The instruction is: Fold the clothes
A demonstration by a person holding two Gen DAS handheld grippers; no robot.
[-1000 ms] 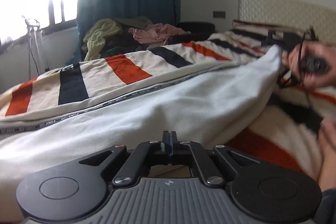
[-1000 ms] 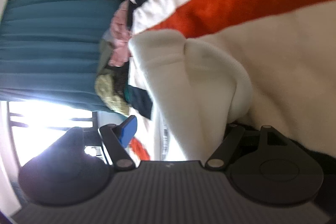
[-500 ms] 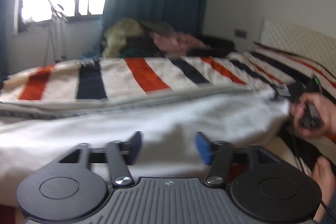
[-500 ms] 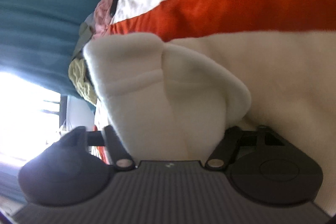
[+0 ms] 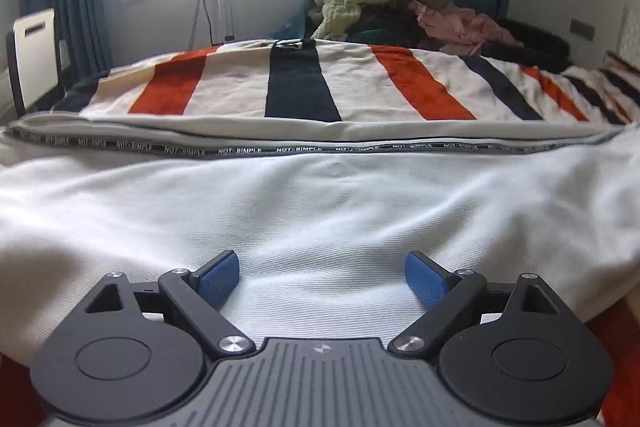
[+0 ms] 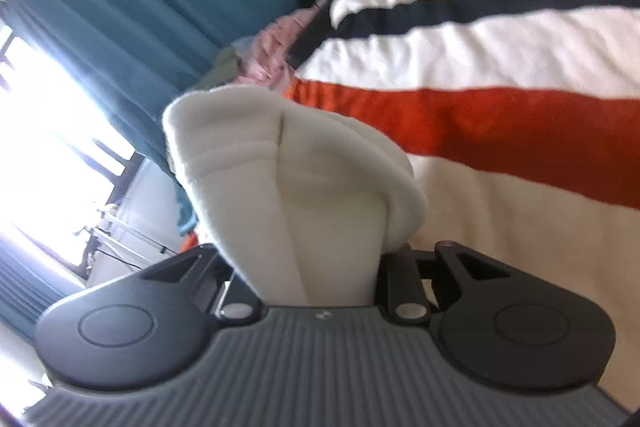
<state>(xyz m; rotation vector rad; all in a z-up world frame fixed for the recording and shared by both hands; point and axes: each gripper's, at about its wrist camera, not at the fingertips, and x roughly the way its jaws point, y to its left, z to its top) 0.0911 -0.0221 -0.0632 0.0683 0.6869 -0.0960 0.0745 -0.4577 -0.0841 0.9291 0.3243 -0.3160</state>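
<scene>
Left wrist view: the left gripper (image 5: 322,277) at the lower centre has just been opening and stands wide, its blue pads (image 5: 219,279) apart over a white garment (image 5: 320,211) that they do not press. The garment spreads across the middle of the frame on a striped bed cover (image 5: 296,87). Right wrist view: the right gripper (image 6: 316,267) has just been closing and pinches a bunched fold of the white garment (image 6: 288,163), centre frame.
</scene>
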